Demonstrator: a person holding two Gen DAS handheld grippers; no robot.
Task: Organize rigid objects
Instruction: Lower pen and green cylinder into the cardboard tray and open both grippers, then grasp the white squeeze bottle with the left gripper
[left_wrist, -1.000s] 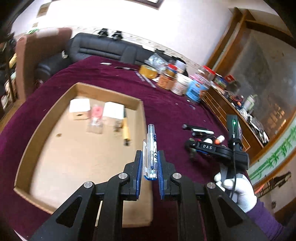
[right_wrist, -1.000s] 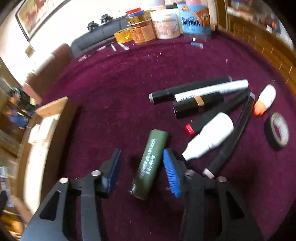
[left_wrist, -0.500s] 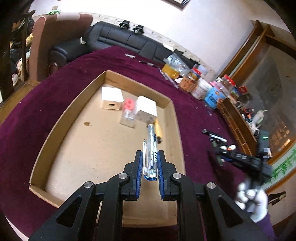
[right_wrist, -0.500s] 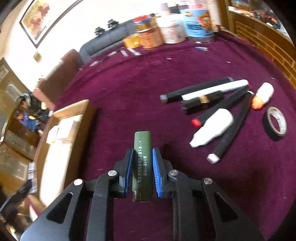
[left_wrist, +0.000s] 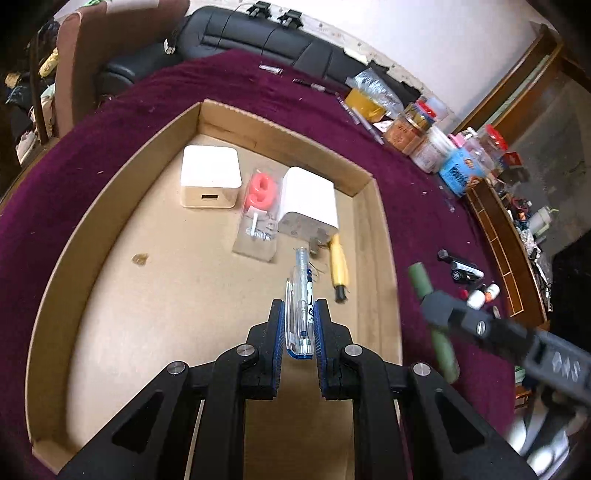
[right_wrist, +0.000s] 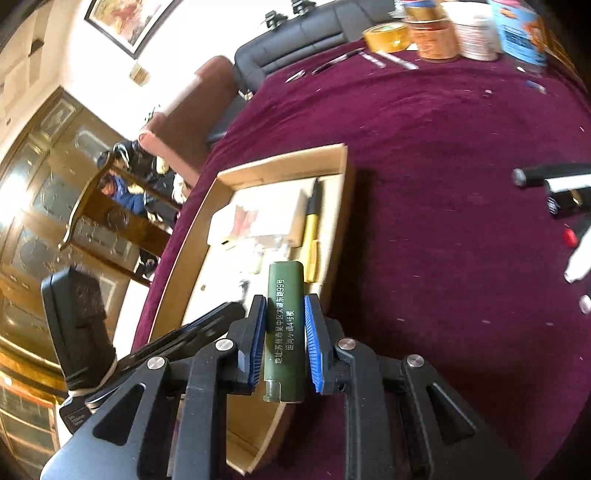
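Note:
My left gripper (left_wrist: 300, 317) is shut on a clear blue-trimmed pen (left_wrist: 302, 295) and holds it over the floor of the cardboard tray (left_wrist: 92, 229). My right gripper (right_wrist: 284, 314) is shut on a dark green tube with white print (right_wrist: 285, 325) and holds it above the tray's right wall (right_wrist: 338, 229); the tube also shows in the left wrist view (left_wrist: 432, 314). In the tray lie two white boxes (left_wrist: 210, 173) (left_wrist: 308, 199), a bagged pink piece (left_wrist: 260, 195) and a yellow pen (left_wrist: 338, 266).
Several markers and small bottles (left_wrist: 469, 277) lie on the purple cloth right of the tray; they also show in the right wrist view (right_wrist: 554, 184). Jars, tape and cans (left_wrist: 432, 144) stand at the table's far edge. A sofa (left_wrist: 258, 40) is behind.
The right gripper closed on the green tube, lifted it and carried it left to the tray. The left gripper moved with the pen from the tray's right edge to over its floor.

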